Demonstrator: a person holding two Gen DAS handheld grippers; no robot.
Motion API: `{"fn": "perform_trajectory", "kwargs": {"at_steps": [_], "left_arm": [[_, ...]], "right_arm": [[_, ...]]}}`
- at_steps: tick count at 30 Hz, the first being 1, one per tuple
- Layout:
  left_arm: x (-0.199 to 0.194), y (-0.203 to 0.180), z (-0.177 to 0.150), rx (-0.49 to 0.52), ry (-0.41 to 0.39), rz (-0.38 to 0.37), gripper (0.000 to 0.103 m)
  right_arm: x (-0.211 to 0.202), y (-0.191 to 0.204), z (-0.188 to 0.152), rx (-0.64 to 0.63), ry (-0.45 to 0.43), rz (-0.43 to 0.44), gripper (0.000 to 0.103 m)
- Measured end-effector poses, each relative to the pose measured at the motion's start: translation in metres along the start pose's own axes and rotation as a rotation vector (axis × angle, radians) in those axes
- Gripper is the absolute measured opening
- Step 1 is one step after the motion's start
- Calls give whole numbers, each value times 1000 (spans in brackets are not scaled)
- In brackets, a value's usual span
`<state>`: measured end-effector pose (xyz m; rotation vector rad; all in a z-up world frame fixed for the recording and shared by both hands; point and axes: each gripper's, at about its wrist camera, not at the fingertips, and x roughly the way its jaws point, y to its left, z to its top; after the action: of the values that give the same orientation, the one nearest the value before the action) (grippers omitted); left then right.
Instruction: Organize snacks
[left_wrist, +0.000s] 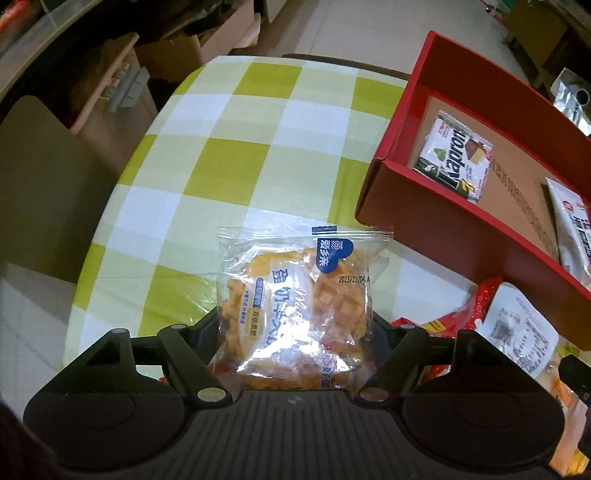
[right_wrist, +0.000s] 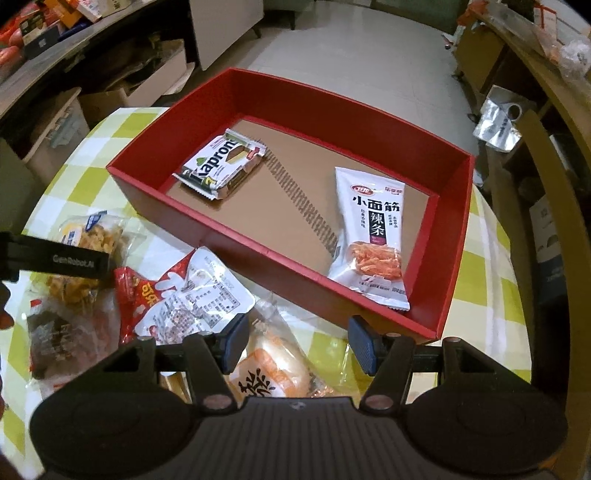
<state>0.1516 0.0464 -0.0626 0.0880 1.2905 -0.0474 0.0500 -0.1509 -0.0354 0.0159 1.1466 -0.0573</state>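
Note:
My left gripper (left_wrist: 295, 325) is shut on a clear waffle packet (left_wrist: 299, 295) and holds it above the checked table, left of the red box (left_wrist: 424, 225). That packet also shows in the right wrist view (right_wrist: 92, 236) under the left gripper's finger (right_wrist: 55, 258). The red box (right_wrist: 295, 266) holds a Kapron wafer pack (right_wrist: 221, 166) at its left and a white spicy-strip pouch (right_wrist: 373, 236) at its right. My right gripper (right_wrist: 297, 341) is open and empty, above a clear bread packet (right_wrist: 273, 369) in front of the box.
A red and white snack bag (right_wrist: 184, 295) lies label up left of my right gripper, with a dark packet (right_wrist: 55, 339) further left. The green checked tablecloth (left_wrist: 229, 147) stretches left of the box. A chair back (right_wrist: 546, 221) stands at the right.

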Motion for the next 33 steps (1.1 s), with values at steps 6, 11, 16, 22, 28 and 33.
{"fn": "perform_trajectory", "kwargs": {"at_steps": [6,11,16,22,28,33], "left_arm": [[-10,0,0,12,-13,-41,81],[-15,1,-1,18,-13,-70,81],[-16,0,-2,22,-9,-85,81],[-18,2,-5,41,-10,-97,81],[-17,3,-6,61,-7,-94,81],[-16,0,-10,84,2,-88,81]], "right_arm": [[9,1,-5,-78,46,81,67],[18,-6,-5,-23,90,114,78],[18,2,-7,-56,90,113,78],[15,24,-17,-323,91,151,80],[29,32,-19,-405,100,120,80],[51,26,-19,-308,146,93,79]]}}
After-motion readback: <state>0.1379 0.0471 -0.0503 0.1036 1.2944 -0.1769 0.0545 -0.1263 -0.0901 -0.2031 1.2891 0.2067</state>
